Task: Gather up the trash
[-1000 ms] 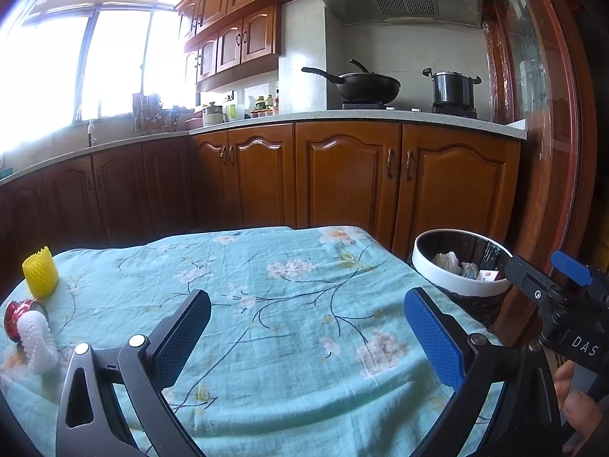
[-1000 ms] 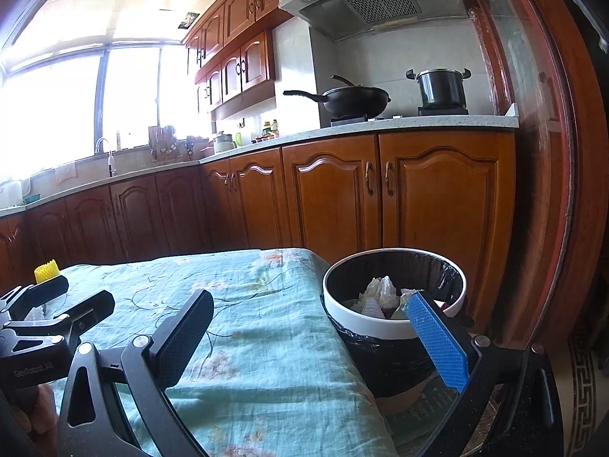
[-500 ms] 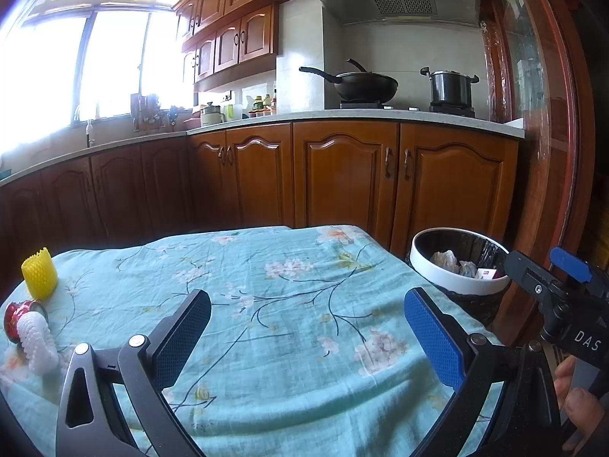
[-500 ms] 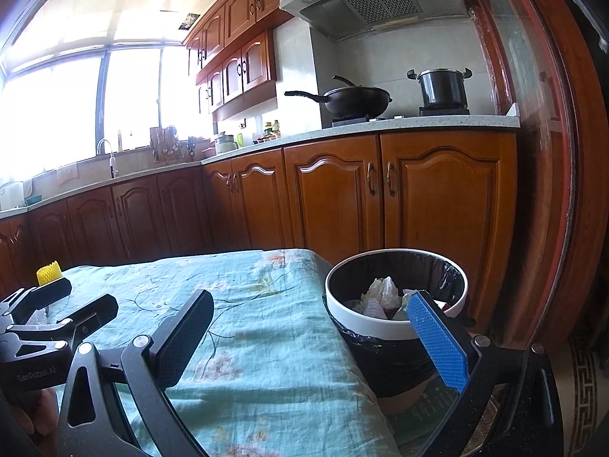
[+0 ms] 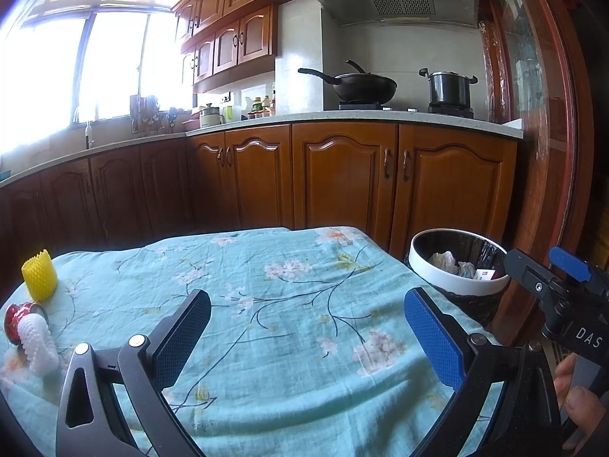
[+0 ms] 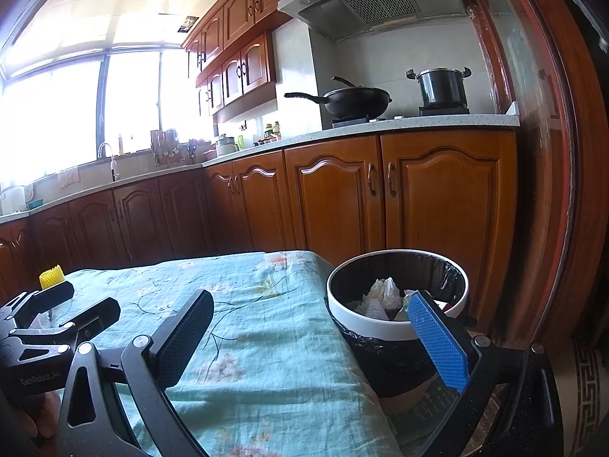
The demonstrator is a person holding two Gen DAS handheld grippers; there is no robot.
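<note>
- Left gripper (image 5: pixel 306 337) and right gripper (image 6: pixel 310 337): jaws apart, empty.
- Yellow foam net (image 5: pixel 39 275), white foam net (image 5: pixel 38 339), red wrapper (image 5: pixel 15 314) lie far left on counter (image 5: pixel 289 342).
- Trash bin (image 6: pixel 365 318) just beside its right edge.

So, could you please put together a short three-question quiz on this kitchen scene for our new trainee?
1. True or false: both the left gripper and the right gripper are open and hold nothing.
2. Where does the trash bin stand? A) on the table; B) on the floor beside the table's right edge; C) on the counter.
3. Fill in: at the left end of the tablecloth lie a yellow foam sleeve, a white foam sleeve and a ___ item.

Key: 1 true; 2 B; 3 red.
</note>
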